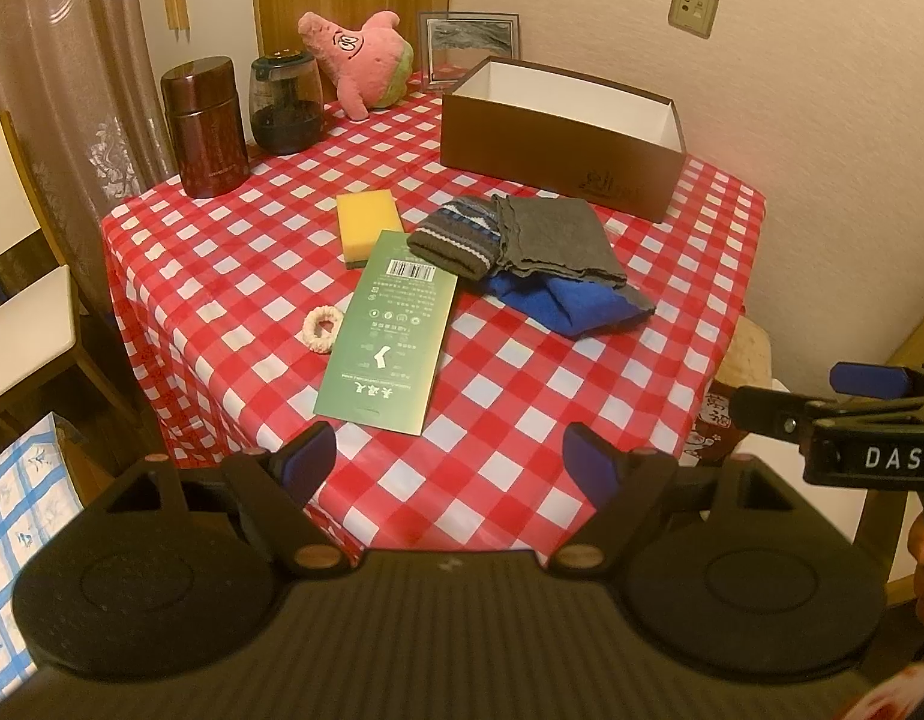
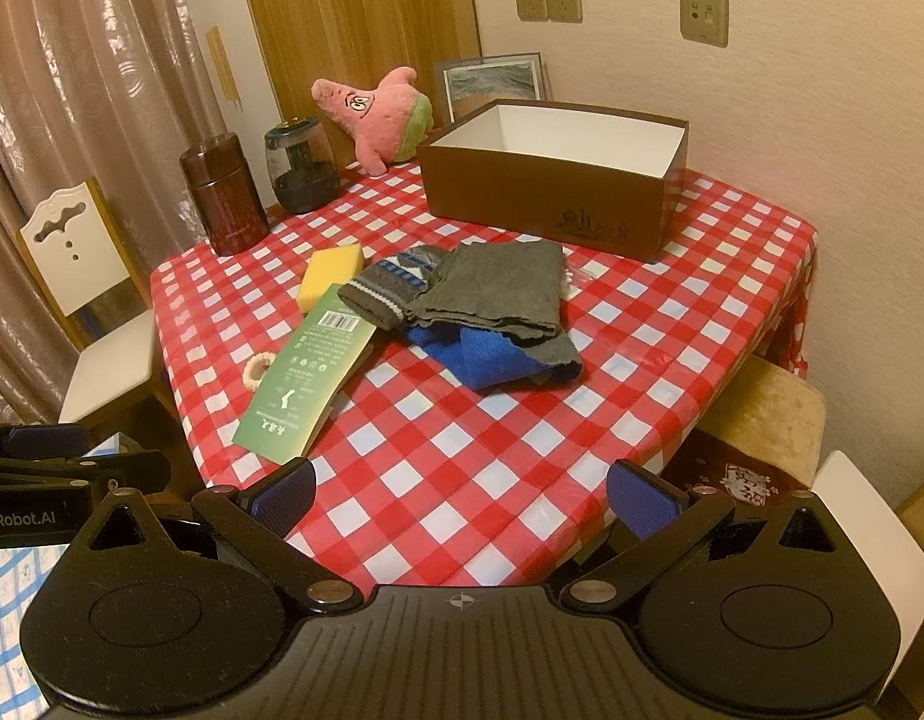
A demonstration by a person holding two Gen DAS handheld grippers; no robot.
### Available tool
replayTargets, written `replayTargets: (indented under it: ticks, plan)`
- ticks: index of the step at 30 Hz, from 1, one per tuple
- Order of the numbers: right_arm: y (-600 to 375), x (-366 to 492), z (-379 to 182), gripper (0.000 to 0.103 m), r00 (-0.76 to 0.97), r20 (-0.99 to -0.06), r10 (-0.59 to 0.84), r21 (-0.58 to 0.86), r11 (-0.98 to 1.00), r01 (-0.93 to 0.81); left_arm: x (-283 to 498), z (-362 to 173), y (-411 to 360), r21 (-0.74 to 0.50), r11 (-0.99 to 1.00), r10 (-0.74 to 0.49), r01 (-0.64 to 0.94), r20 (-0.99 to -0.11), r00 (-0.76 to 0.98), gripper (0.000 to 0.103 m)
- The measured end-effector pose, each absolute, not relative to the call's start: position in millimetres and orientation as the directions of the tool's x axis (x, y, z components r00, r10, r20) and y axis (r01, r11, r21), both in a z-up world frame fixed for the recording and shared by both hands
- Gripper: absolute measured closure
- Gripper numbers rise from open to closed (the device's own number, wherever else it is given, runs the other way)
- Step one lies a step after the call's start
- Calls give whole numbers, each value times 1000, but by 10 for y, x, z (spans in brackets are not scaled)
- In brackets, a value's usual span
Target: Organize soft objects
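Note:
On the red checked tablecloth (image 1: 234, 276) (image 2: 462, 468) lie a grey cloth (image 1: 552, 234) (image 2: 492, 291) over a blue cloth (image 1: 576, 306) (image 2: 486, 357), a striped knit sock (image 1: 456, 234) (image 2: 384, 288), a yellow sponge (image 1: 369, 225) (image 2: 330, 276), a cream hair tie (image 1: 323, 329) (image 2: 259, 369) and a green sock package (image 1: 387, 330) (image 2: 306, 372). A pink plush star (image 1: 360, 54) (image 2: 378, 111) leans at the back. An open brown box (image 1: 558, 138) (image 2: 552, 180) stands behind the cloths. My left gripper (image 1: 456, 468) and right gripper (image 2: 462, 498) hover open at the near table edge, holding nothing.
A dark red canister (image 1: 205, 126) (image 2: 223, 201) and a glass jar (image 1: 285, 105) (image 2: 300, 168) stand at the back left. A framed picture (image 1: 469, 42) (image 2: 492, 81) leans on the wall. A white chair (image 1: 18, 300) (image 2: 96, 312) is left of the table, a cushioned stool (image 2: 768, 420) right.

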State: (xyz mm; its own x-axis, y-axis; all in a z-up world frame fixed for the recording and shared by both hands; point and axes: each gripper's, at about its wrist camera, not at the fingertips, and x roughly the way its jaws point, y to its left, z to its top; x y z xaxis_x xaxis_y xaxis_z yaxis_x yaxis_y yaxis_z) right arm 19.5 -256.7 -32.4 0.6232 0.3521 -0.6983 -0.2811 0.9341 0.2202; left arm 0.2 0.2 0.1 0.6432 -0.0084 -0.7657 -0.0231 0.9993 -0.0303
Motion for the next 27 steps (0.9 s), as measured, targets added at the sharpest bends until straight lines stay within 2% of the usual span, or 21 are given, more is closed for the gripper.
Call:
replayTargets:
  ticks: [27]
  plan:
    - [-2476, 272, -405, 0, 629, -691, 357, 247, 934, -259, 102, -53, 160, -17, 1000, -8, -8, -767, 642, 21]
